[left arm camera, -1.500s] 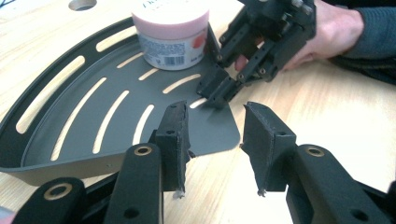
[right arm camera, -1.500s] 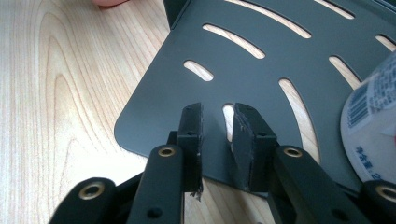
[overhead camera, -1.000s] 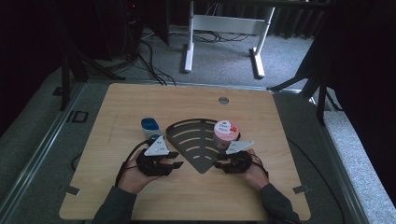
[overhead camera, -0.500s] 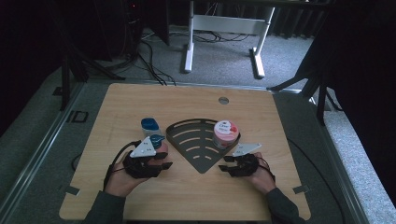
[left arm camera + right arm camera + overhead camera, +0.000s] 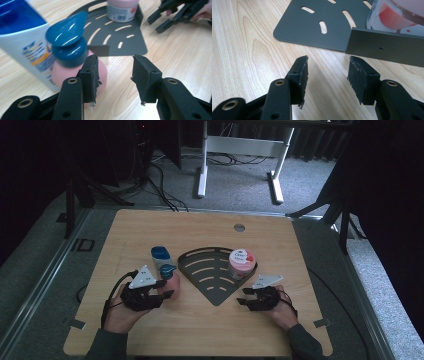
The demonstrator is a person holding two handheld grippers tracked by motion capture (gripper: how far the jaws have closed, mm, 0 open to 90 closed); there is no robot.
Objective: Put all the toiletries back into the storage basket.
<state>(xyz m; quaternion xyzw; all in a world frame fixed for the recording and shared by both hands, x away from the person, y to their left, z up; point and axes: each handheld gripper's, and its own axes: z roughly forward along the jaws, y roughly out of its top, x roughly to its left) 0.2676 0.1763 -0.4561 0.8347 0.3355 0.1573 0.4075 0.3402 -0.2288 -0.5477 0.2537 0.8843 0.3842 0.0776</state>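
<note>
Your left gripper (image 5: 113,75) has just been opening, and nothing sits between its jaws now. It has pulled back a bit from the dark tray (image 5: 210,280). Your right gripper (image 5: 327,77) has been opening too, and it is empty, just beside the tray's edge. The blue and white bottle (image 5: 162,261) lies on the counter (image 5: 300,245), left of the tray. The pink jar (image 5: 241,263) stands in the tray's right corner. It looks like you let go of the tray, so it stays put

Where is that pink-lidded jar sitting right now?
In the high view, the pink-lidded jar stands on the dark corner shelf, in its right rear part against the rim.
</note>
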